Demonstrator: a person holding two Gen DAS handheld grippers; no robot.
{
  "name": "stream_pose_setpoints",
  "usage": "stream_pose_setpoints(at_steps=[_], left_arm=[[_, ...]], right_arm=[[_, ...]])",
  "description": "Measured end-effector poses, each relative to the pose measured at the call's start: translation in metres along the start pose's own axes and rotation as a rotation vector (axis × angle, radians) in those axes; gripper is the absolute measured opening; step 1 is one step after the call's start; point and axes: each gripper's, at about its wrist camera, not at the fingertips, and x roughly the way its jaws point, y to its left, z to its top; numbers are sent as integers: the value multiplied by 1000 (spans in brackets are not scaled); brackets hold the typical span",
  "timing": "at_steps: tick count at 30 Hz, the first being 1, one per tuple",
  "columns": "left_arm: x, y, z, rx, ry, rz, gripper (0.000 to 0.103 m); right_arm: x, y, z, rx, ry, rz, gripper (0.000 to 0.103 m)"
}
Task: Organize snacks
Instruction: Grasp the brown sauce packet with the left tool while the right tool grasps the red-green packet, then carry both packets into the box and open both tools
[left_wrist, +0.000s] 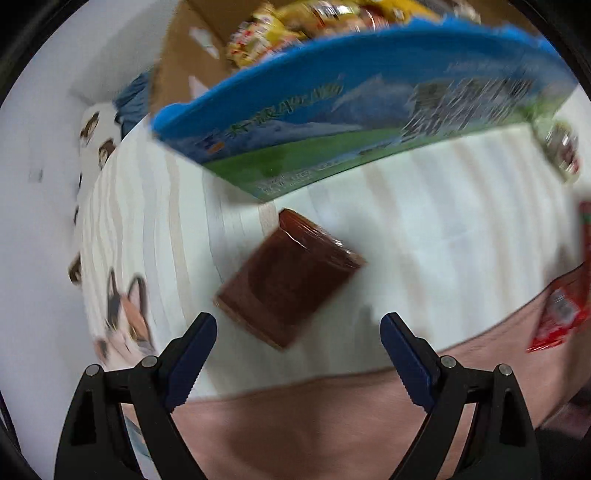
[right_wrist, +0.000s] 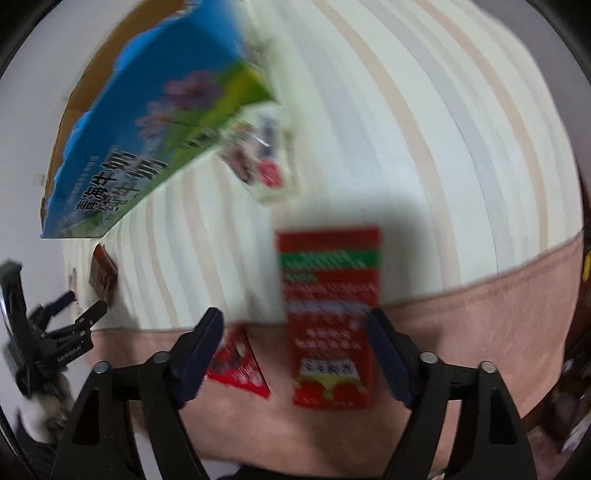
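Gaping wide, both tongs (left_wrist: 298, 325) (right_wrist: 295, 325) empty (red packet (right_wrist: 328, 317) print blurred unreadable)

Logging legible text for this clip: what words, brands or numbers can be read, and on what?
None can be quoted.
Blue-and-green box: large dark characters, motion-blurred.
Red packet: white print, blurred.
Brown packet: no text visible.
Left gripper: small white lettering on its body, too small to read.

A home bedroom: a bed with a striped sheet (right_wrist: 424, 147) and a cat-print pillow (left_wrist: 125, 310), snack packets scattered.
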Motion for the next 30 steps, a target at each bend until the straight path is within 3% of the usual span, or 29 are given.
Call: stream_pose_setpoints(at_steps=[5,8,9,10,12,15,19,23,27,30], left_arm=[[30,-6,8,153,77,66,91],[41,-7,12,191,91,45,91],[41,-6,12,192,84,37,89],[39,-6,12,188,80,19,73],[35,-4,13,141,91,-41,59],[30,-5,-3,50,92,-68,59],[22,-5,-33,-223,128,-212,59],[19,-18,-65,-433,146,-350,59],[20,-35,-85,-498,136,-346,59],[20,-51,-95,-480,127,-317,59]], right_arm=[[-14,37,15,-14,-44,30,93],[-14,45,17,3,-47,42,93],[-14,47,16,9,-48,43,93],[-15,45,18,20,-53,45,93],[-20,37,15,39,-65,45,93],[-25,15,4,74,-83,49,93],[-23,-9,-6,84,-80,-4,93],[-10,-30,-14,107,-37,-53,93],[10,-34,-15,103,-1,-82,93],[21,-22,-9,49,-15,-134,92]])
